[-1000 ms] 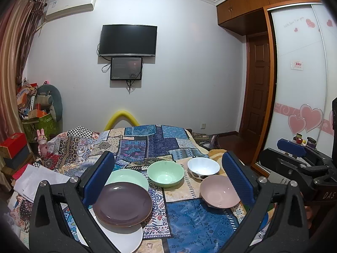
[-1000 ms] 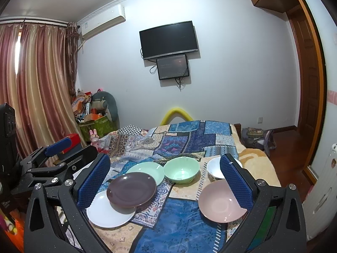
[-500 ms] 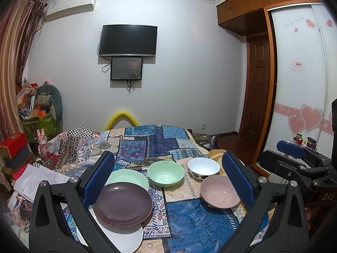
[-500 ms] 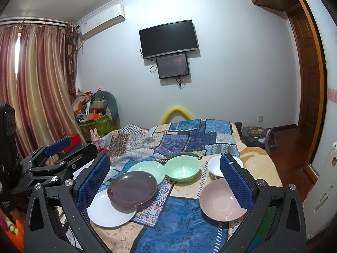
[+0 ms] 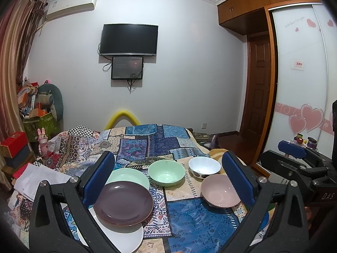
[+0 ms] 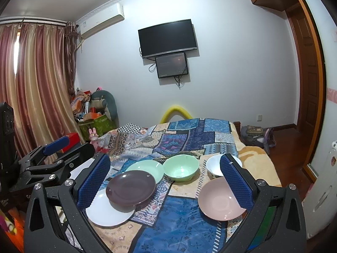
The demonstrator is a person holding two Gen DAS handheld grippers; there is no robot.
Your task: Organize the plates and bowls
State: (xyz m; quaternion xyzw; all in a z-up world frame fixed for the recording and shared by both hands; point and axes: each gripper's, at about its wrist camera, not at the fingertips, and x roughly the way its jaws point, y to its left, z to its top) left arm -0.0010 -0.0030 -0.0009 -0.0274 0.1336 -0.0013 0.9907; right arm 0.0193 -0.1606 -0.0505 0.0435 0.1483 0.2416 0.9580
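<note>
On the patchwork cloth lie a purple plate (image 5: 123,203) (image 6: 131,188) overlapping a white plate (image 5: 126,237) (image 6: 107,209) and a light green plate (image 5: 126,176) (image 6: 147,167). Behind them stand a green bowl (image 5: 166,176) (image 6: 181,170) and a white bowl (image 5: 203,167) (image 6: 214,165). A pink bowl (image 5: 218,190) (image 6: 219,199) sits front right. My left gripper (image 5: 166,181) and right gripper (image 6: 164,183) hover open above the near edge, holding nothing. Each shows at the side of the other's view.
The cloth covers a bed (image 6: 202,132) running toward a white wall with a TV (image 5: 129,39). Clutter and boxes (image 5: 35,113) pile up at the left by the curtains. A wooden door and a wardrobe (image 5: 299,88) stand at the right.
Both grippers have drifted only slightly; the dishes lie where they were.
</note>
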